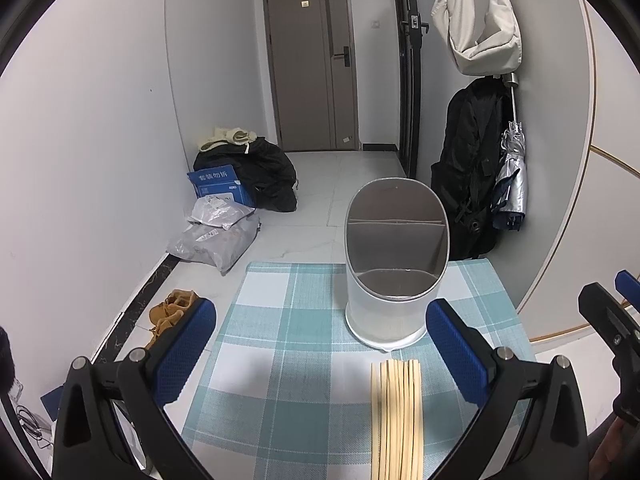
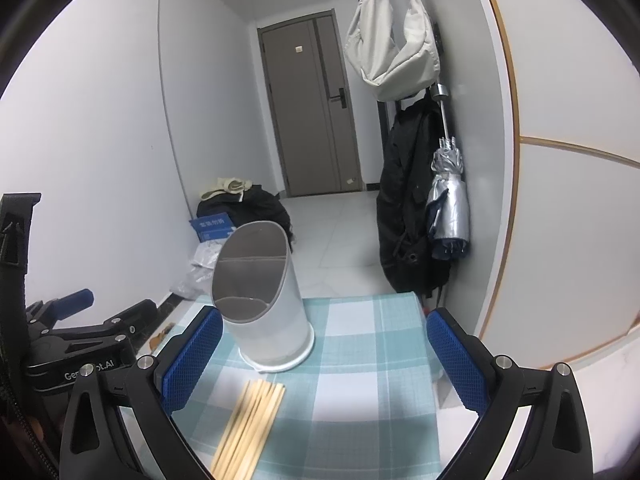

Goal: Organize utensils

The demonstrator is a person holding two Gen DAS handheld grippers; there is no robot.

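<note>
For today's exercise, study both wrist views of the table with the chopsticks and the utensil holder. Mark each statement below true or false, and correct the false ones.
1. The chopsticks lie flat on the checked placemat. True.
2. The utensil holder already has chopsticks standing in it. False: both visible compartments look empty.
3. The left gripper has its jaws open, holding nothing. True.
4. The right gripper is shut on a chopstick. False: its jaws are wide open and empty.
5. The holder lies tipped on its side. False: it stands upright on the placemat, beyond the chopsticks.
</note>
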